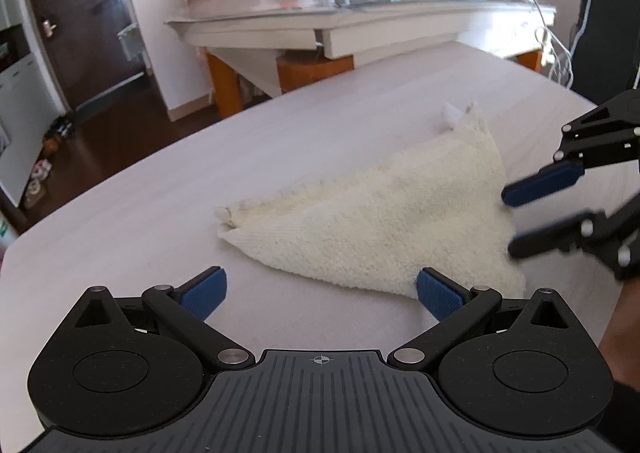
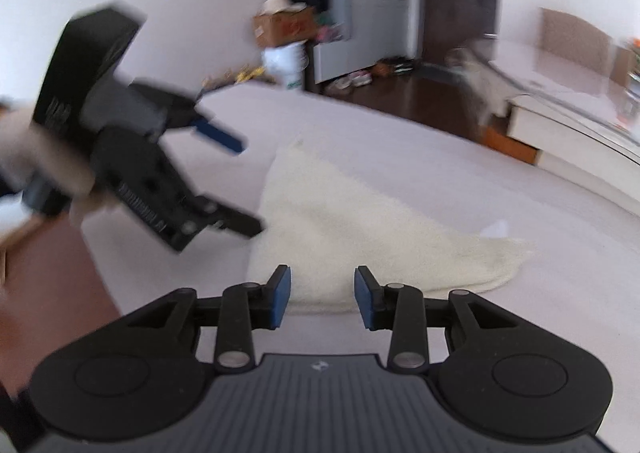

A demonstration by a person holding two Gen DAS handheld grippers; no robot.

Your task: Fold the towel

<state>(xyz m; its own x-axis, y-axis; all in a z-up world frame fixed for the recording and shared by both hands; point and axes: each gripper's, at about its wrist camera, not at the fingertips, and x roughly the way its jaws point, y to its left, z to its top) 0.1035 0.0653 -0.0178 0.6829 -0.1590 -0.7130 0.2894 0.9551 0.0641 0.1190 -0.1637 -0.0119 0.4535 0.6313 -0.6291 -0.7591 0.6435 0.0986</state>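
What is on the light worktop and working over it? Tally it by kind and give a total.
Towel: 1, a cream towel folded into a triangle, lying on the worktop.
Hand-held gripper: 2, the left hand-held gripper and the right hand-held gripper, both open, neither gripping anything.
Total: 3

Left hand-held gripper (image 2: 252, 189) motion-blurred, towel's (image 2: 360, 229) near edge hidden behind right hand-held gripper (image 2: 322, 297), far shelf clutter (image 2: 360, 73) indistinct

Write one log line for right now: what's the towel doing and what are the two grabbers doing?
towel: folded triangle, flat on table | left gripper: open, empty | right gripper: open, empty, at towel edge
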